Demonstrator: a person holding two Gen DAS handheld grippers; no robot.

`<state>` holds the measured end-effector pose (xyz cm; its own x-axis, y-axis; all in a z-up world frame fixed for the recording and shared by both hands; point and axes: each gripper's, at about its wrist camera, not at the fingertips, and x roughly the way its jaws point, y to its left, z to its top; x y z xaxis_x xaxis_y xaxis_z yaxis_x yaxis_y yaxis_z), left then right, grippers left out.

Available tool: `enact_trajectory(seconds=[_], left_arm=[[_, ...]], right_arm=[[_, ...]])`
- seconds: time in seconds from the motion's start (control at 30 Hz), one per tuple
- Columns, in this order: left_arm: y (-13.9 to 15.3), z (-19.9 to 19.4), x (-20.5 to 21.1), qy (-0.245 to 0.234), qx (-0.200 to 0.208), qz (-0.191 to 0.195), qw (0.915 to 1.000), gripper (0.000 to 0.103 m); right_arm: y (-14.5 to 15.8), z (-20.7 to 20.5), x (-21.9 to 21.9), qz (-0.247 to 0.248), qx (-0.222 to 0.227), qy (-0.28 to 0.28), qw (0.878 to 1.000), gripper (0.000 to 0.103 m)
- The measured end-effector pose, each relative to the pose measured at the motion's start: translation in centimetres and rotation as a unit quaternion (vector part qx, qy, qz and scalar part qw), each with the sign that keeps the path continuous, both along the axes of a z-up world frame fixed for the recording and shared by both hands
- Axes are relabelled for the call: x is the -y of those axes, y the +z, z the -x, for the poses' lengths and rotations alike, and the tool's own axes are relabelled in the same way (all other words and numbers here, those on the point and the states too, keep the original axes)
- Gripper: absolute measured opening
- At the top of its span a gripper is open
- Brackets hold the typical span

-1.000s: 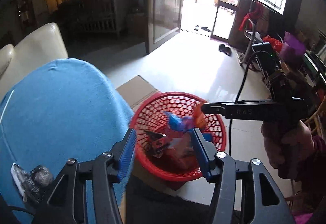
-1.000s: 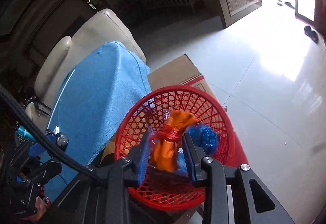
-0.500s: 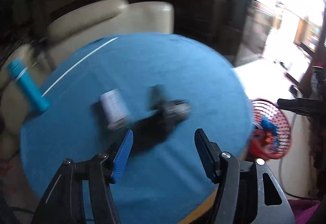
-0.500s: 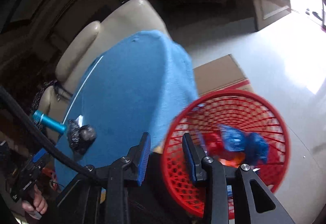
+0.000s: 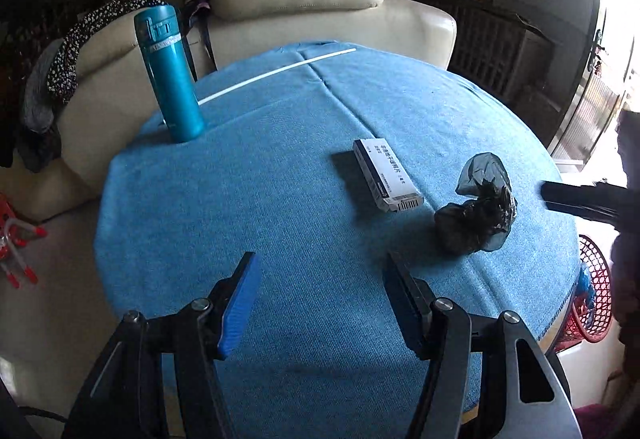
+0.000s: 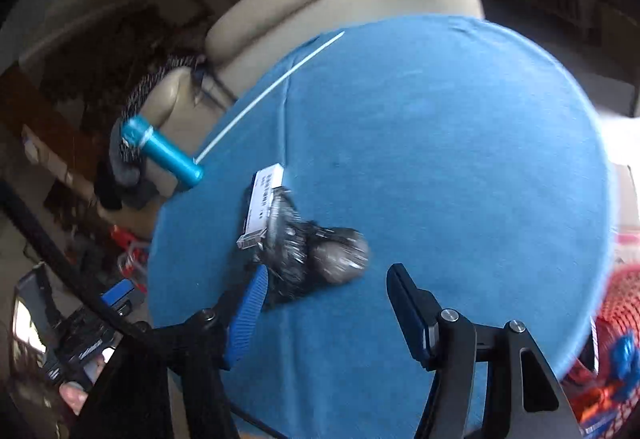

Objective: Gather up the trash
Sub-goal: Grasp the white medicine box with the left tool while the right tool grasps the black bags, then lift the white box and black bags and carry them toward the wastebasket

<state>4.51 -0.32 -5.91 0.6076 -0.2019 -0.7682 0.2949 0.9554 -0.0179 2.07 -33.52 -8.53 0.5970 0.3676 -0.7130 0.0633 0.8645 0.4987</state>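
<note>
A crumpled black plastic bag (image 5: 478, 209) lies on the round blue table (image 5: 280, 207), right of a small white box (image 5: 387, 175). My left gripper (image 5: 320, 283) is open and empty, above the table's near part, short of both. My right gripper (image 6: 324, 291) is open and empty; the black bag (image 6: 316, 255) lies just ahead of its left finger, with the white box (image 6: 260, 211) behind it. The red mesh basket (image 5: 596, 299) holding trash sits below the table's right edge, and shows in the right wrist view (image 6: 616, 359) at lower right.
A teal flask (image 5: 170, 75) stands at the table's far left; it also shows in the right wrist view (image 6: 164, 153). A thin white stick (image 5: 276, 73) lies across the far side. A cream sofa (image 5: 320, 11) stands behind the table.
Both grippers swung away from the red basket to the table. The right gripper dropped the orange trash into the basket, opened wider and came near the black bag.
</note>
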Motion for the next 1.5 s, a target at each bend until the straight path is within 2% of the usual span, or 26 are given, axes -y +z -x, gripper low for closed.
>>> enact_trajectory(seconds=[0.2, 0.27, 0.33, 0.43, 0.5, 0.57, 0.6, 0.77, 0.9, 0.93, 0.97, 1.0, 1.03, 1.07, 1.1, 1.17, 1.23, 1.4, 1.47, 1.5], left_arm=[[0.2, -1.3, -0.5, -0.004, -0.025, 0.039, 0.9989, 0.064], [0.4, -1.9, -0.2, -0.011, -0.029, 0.047, 0.9984, 0.064], [0.4, -3.2, 0.8, -0.019, -0.032, 0.049, 0.9981, 0.065], [-0.2, -5.6, 3.0, -0.032, -0.049, 0.050, 0.9971, 0.066], [-0.8, -7.3, 5.0, -0.041, -0.065, 0.054, 0.9956, 0.066], [-1.6, -9.2, 7.1, -0.045, -0.082, 0.055, 0.9941, 0.066], [-2.0, -10.0, 8.0, -0.043, -0.089, 0.053, 0.9936, 0.066], [-5.0, -13.2, 12.5, -0.030, -0.118, 0.016, 0.9924, 0.066], [-7.5, -14.3, 13.6, -0.003, -0.141, -0.010, 0.9899, 0.066], [-7.9, -14.4, 13.4, 0.000, -0.147, -0.005, 0.9891, 0.063], [-7.7, -14.3, 13.3, 0.001, -0.132, -0.002, 0.9912, 0.052], [-7.7, -14.1, 13.1, -0.003, -0.131, 0.000, 0.9914, 0.049], [-7.7, -13.9, 12.7, -0.006, -0.137, 0.010, 0.9906, 0.049], [-7.5, -13.7, 12.2, -0.007, -0.138, 0.019, 0.9902, 0.049], [-7.3, -13.4, 11.8, -0.008, -0.136, 0.024, 0.9903, 0.049], [-6.6, -12.5, 10.9, -0.012, -0.120, 0.024, 0.9924, 0.049], [-5.6, -11.3, 9.8, -0.013, -0.107, 0.027, 0.9938, 0.049], [-2.9, -8.5, 7.8, 0.000, -0.068, 0.019, 0.9975, 0.049], [-2.4, -7.8, 7.5, 0.003, -0.058, 0.014, 0.9982, 0.049], [-2.0, -7.3, 7.5, 0.004, -0.052, 0.011, 0.9986, 0.049]], right_arm=[[-4.4, -5.0, -2.6, 0.035, -0.065, 0.000, 0.997, 0.068], [-5.1, -5.6, -3.2, 0.031, -0.055, -0.010, 0.998, 0.067], [-4.8, -5.6, -4.0, 0.055, -0.043, -0.010, 0.998, 0.057], [-4.4, -5.0, -4.8, 0.080, -0.026, 0.004, 0.996, 0.050], [-4.3, -4.3, -4.5, 0.079, -0.023, 0.003, 0.997, 0.047], [-4.1, -3.5, -3.8, 0.060, -0.022, -0.004, 0.998, 0.031], [-3.9, -3.3, -3.4, 0.059, -0.022, -0.007, 0.998, 0.030], [-3.5, -0.9, -1.3, 0.058, -0.025, -0.021, 0.998, 0.030], [-3.1, 0.0, 0.0, 0.040, -0.025, -0.030, 0.998, 0.032], [-3.1, 0.0, 0.2, 0.034, -0.028, -0.033, 0.998, 0.032], [-3.1, 0.1, 0.6, 0.021, -0.034, -0.038, 0.998, 0.033], [-3.2, 0.1, 0.8, 0.009, -0.040, -0.040, 0.998, 0.042], [-3.4, -0.1, 1.1, -0.008, -0.048, -0.041, 0.998, 0.065], [-3.5, -0.4, 1.3, -0.025, -0.053, -0.043, 0.997, 0.073], [-3.5, -0.5, 1.4, -0.040, -0.052, -0.047, 0.997, 0.075], [-3.5, -1.0, 1.5, -0.070, -0.048, -0.054, 0.995, 0.075], [-3.5, -1.9, 1.1, -0.078, -0.050, -0.052, 0.994, 0.075], [-4.6, -4.5, -1.3, -0.028, -0.086, -0.062, 0.994, 0.074], [-5.3, -5.6, -3.2, 0.022, -0.093, -0.050, 0.994, 0.062], [-5.6, -5.8, -3.9, 0.035, -0.092, -0.043, 0.994, 0.061]])
